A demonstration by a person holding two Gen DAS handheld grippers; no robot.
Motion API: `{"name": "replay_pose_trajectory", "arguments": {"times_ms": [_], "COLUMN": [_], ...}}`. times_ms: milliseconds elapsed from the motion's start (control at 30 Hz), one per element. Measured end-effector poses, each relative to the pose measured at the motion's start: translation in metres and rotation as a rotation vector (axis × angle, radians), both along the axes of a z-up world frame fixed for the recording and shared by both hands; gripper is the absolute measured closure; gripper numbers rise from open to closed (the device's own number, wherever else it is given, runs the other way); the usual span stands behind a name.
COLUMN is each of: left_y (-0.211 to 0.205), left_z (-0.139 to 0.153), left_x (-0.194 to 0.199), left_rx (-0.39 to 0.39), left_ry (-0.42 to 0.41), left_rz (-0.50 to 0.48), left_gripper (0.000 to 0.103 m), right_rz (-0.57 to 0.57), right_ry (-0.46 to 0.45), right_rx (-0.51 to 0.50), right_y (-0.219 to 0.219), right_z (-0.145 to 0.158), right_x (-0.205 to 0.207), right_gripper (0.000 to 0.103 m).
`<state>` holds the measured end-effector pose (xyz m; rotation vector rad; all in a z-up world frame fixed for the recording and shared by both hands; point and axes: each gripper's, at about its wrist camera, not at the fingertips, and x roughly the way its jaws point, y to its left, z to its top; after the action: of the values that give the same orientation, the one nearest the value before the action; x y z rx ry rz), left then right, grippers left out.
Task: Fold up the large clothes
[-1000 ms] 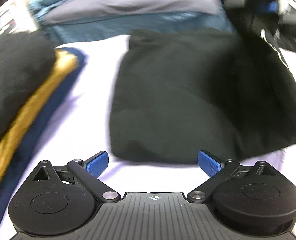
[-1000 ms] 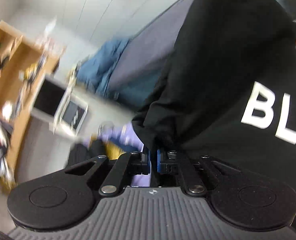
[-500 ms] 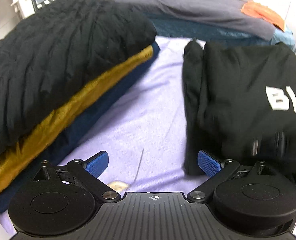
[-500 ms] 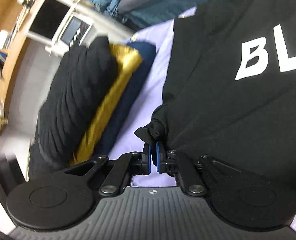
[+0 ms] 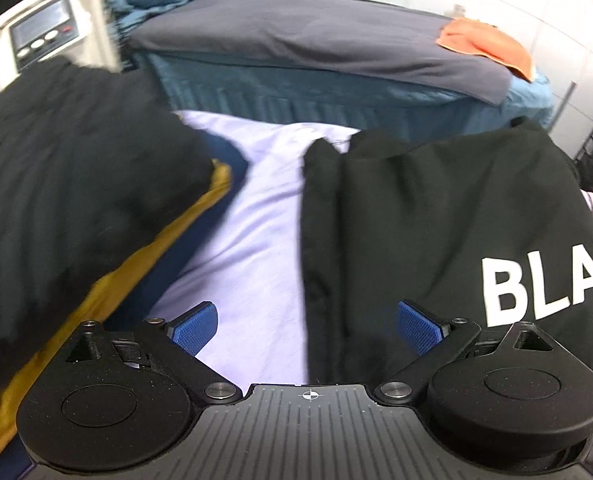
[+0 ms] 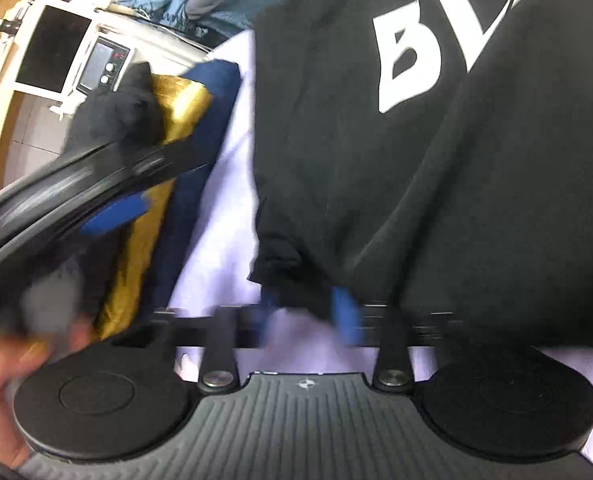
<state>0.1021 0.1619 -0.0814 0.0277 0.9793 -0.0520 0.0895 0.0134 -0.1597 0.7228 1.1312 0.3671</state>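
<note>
A black garment with white letters "BLA" (image 5: 456,220) lies folded on the lavender sheet (image 5: 248,224); it also fills the right wrist view (image 6: 436,160). My left gripper (image 5: 308,326) is open and empty, its fingers astride the garment's left edge. My right gripper (image 6: 308,312) is blurred by motion; its blue fingers stand apart at the garment's near corner, which lies loose between them. The left gripper also shows blurred in the right wrist view (image 6: 108,212), held by a hand.
A stack of folded clothes, black on gold on navy (image 5: 68,208), lies at the left of the sheet. A bed with a grey blanket (image 5: 316,48) and an orange cloth (image 5: 488,44) stands behind. A white appliance (image 6: 76,56) stands at the far left.
My right gripper has opened and let go of the garment's corner after laying it down. My left gripper has shifted right, over the garment's left edge.
</note>
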Motion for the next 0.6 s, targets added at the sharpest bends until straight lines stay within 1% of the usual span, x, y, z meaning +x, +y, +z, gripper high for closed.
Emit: {"name": "replay_pose_trajectory", "arguments": {"times_ms": [33, 67, 133, 167, 233, 300, 367, 433, 467, 500, 533, 567, 600], "left_y": [-0.006, -0.011, -0.023, -0.027, -0.038, -0.046, -0.055, -0.063, -0.067, -0.07, -0.071, -0.071, -0.069], "left_z": [-0.001, -0.001, -0.006, -0.009, -0.015, -0.021, -0.031, -0.044, -0.052, -0.06, -0.068, -0.074, -0.08], "left_x": [0.002, 0.003, 0.006, 0.006, 0.004, 0.003, 0.004, 0.006, 0.008, 0.01, 0.012, 0.014, 0.015], "left_rx": [-0.001, -0.003, -0.003, 0.001, 0.019, 0.027, 0.038, 0.064, 0.087, 0.106, 0.111, 0.108, 0.104], "left_ry": [-0.003, -0.005, 0.001, 0.004, 0.007, 0.005, 0.027, 0.066, 0.089, 0.106, 0.127, 0.141, 0.152], "left_rz": [-0.016, -0.034, -0.075, -0.095, -0.131, -0.162, -0.186, -0.214, -0.224, -0.228, -0.233, -0.229, -0.219], "left_gripper": [0.0, 0.0, 0.0, 0.0, 0.0, 0.0, 0.0, 0.0, 0.0, 0.0, 0.0, 0.0, 0.0], "right_rz": [-0.004, -0.011, -0.025, -0.054, -0.163, -0.234, -0.228, -0.175, -0.14, -0.11, -0.091, -0.085, -0.098], "right_ry": [-0.038, -0.086, -0.184, -0.226, -0.294, -0.344, -0.34, -0.321, -0.31, -0.277, -0.219, -0.156, -0.103], "right_rx": [0.004, -0.006, -0.08, -0.14, -0.295, -0.406, -0.482, -0.508, -0.527, -0.574, -0.634, -0.663, -0.637], "right_y": [-0.005, -0.01, -0.025, -0.033, -0.055, -0.073, -0.079, -0.076, -0.073, -0.066, -0.06, -0.059, -0.066], "right_z": [0.015, 0.031, 0.058, 0.07, 0.089, 0.097, 0.093, 0.082, 0.074, 0.064, 0.052, 0.037, 0.023], "right_x": [-0.013, -0.025, -0.045, -0.053, -0.068, -0.074, -0.069, -0.06, -0.056, -0.049, -0.041, -0.036, -0.034], "right_gripper": [0.018, 0.017, 0.017, 0.016, 0.012, 0.011, 0.009, 0.008, 0.004, 0.003, 0.003, 0.004, 0.004]}}
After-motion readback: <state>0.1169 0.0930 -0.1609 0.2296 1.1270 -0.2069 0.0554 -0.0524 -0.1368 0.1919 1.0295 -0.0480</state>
